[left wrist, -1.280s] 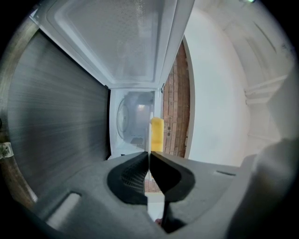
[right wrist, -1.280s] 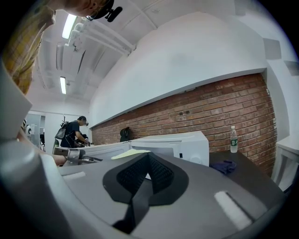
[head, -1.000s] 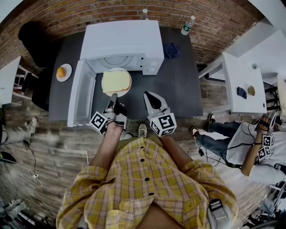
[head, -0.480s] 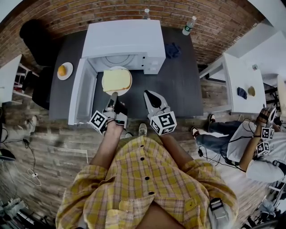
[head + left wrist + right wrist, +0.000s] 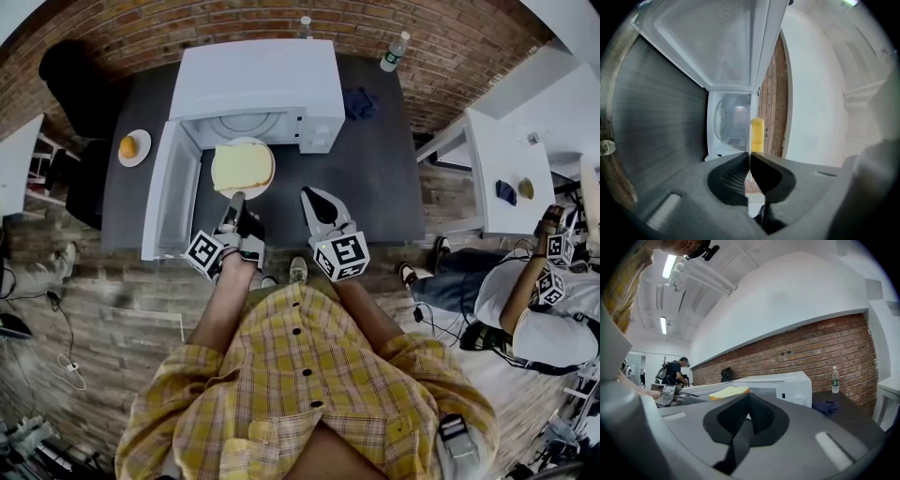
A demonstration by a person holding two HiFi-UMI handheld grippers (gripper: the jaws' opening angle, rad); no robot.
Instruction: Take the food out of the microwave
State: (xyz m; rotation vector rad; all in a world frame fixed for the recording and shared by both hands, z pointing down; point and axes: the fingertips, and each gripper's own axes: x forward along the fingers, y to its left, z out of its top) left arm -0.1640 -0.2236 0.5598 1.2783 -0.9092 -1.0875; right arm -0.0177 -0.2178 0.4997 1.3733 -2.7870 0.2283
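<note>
My left claw (image 5: pixel 235 200) is clenched on the near rim of the white plate (image 5: pixel 267 184). In the left gripper view the pads meet on that thin white edge (image 5: pixel 749 140), with the yellow food (image 5: pixel 757 135) just past them. The slice (image 5: pixel 242 167) lies flat on the plate, and the plate is at the mouth of the microwave (image 5: pixel 253 80). Most of it is out over the dark table (image 5: pixel 370 183) and only its far edge lies over the sill. The tabletop shows apart from the plate, so I carry it clear of the surface.

The open door (image 5: pixel 169 192) stands close along the plate's left side and runs toward me, walling that side. To the right the table is bare up to my right claw (image 5: pixel 307 195), which hangs over the near part of the table, closed on nothing, well apart from the plate. In its own view its pads (image 5: pixel 749 401) are together.

A blue cloth (image 5: pixel 359 103) and a bottle (image 5: pixel 395 52) stand far back right, beside the oven. A small plate with an orange (image 5: pixel 134 150) sits beyond the door at the table's left edge.
</note>
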